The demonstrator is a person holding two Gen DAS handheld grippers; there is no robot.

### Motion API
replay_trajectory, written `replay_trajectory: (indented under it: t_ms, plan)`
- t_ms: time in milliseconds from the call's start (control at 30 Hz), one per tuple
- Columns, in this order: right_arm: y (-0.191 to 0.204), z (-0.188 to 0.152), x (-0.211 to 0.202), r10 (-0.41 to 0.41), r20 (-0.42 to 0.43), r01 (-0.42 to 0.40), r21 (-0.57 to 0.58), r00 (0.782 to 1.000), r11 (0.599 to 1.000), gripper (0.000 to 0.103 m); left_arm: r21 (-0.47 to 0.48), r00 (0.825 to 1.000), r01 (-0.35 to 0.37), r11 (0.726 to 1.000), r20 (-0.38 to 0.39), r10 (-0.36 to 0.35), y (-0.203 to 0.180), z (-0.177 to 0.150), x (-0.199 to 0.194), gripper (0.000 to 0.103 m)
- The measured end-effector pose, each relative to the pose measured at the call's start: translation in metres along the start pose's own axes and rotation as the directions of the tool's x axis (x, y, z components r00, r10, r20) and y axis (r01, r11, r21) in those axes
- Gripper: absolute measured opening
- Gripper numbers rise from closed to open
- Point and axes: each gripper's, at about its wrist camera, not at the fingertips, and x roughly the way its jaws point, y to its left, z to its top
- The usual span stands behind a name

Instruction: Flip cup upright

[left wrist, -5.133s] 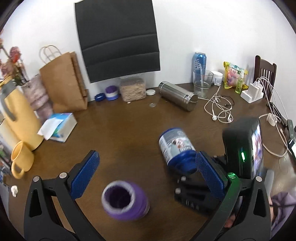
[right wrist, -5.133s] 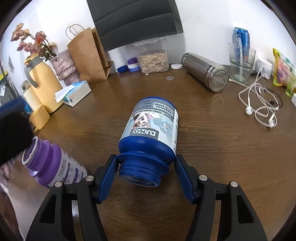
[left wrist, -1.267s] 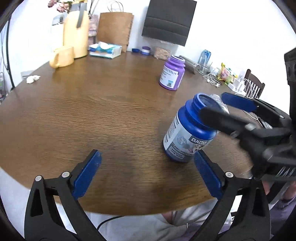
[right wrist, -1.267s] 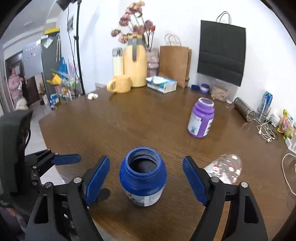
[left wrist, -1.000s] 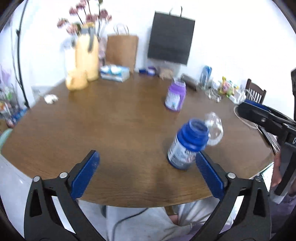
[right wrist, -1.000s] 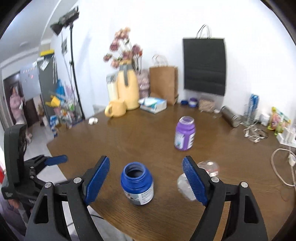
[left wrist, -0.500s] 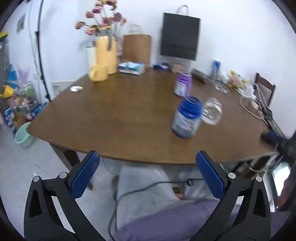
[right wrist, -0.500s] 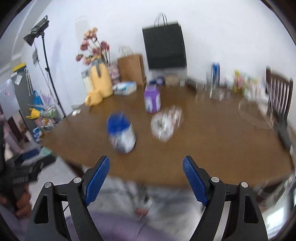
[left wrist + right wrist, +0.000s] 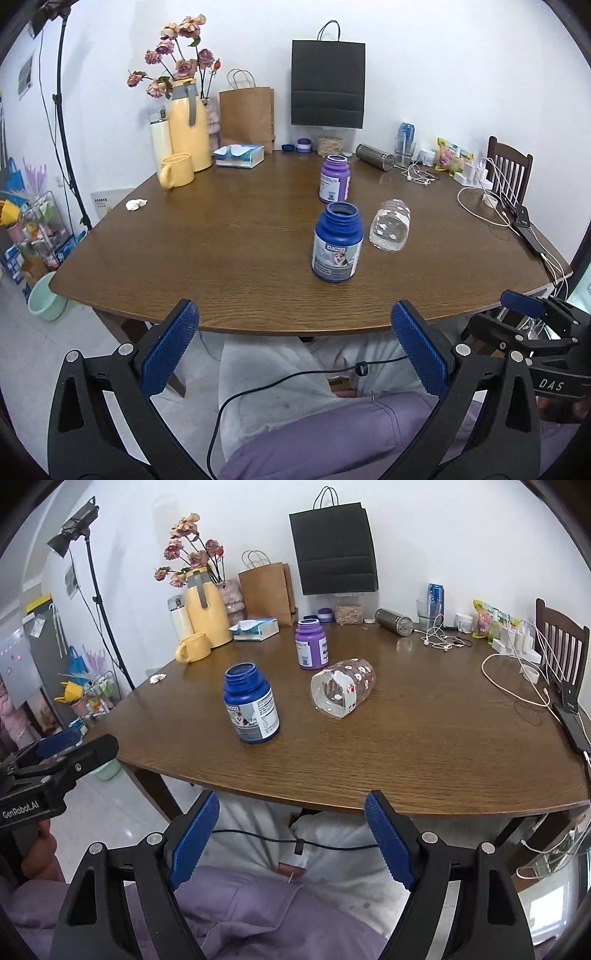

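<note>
A clear glass cup [image 9: 341, 687] with small red and white prints lies on its side on the brown table [image 9: 424, 746], mouth toward me; in the left wrist view the cup [image 9: 389, 229] lies right of the blue bottle. The blue bottle [image 9: 337, 247] [image 9: 251, 709] stands upright with no lid. Farther back a purple bottle [image 9: 334, 178] [image 9: 311, 644] stands upright. My left gripper [image 9: 293, 350] and right gripper [image 9: 291, 834] are both open and empty, held off the table's near edge, above a person's lap.
At the table's back stand a yellow jug [image 9: 186, 125], a yellow mug [image 9: 176, 170], a tissue box [image 9: 240, 156], paper bags [image 9: 246, 112], a steel flask [image 9: 373, 157], and earphones and chargers [image 9: 513, 642] on the right. A chair [image 9: 563, 642] stands at the right.
The blue and purple bottles, lying down five seconds ago, now stand upright. Both grippers let go and pulled back past the table's near edge, away from the bottles and cup.
</note>
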Motion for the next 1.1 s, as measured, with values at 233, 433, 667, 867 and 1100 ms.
replay_trajectory:
  t_ms: [233, 433, 667, 867, 1100]
  plan:
    - [0.001, 0.0, -0.006, -0.007, 0.03, 0.007, 0.007, 1.0, 1.0, 0.085, 0.002, 1.0, -0.005, 1.0, 0.008, 0.005, -0.001, 0.001, -0.002, 0.103]
    - [-0.003, 0.0, -0.007, -0.006, 0.05, 0.005, 0.025, 0.999, 1.0, 0.085, 0.005, 1.0, -0.007, 1.0, 0.008, 0.007, -0.001, 0.0, -0.003, 0.103]
    - [-0.001, -0.002, -0.009, -0.012, 0.061, 0.011, 0.014, 0.998, 1.0, 0.085, 0.017, 1.0, -0.001, 1.0, -0.001, 0.001, -0.001, 0.0, -0.001, 0.103]
    - [0.001, -0.002, -0.012, -0.013, 0.063, 0.013, 0.015, 0.998, 1.0, 0.085, 0.017, 1.0, -0.004, 1.0, 0.001, 0.004, 0.001, -0.002, 0.0, 0.103]
    - [0.003, 0.0, -0.013, -0.016, 0.066, 0.016, 0.005, 0.998, 1.0, 0.085, 0.016, 1.0, -0.005, 1.0, 0.001, 0.005, 0.001, -0.002, 0.0, 0.103]
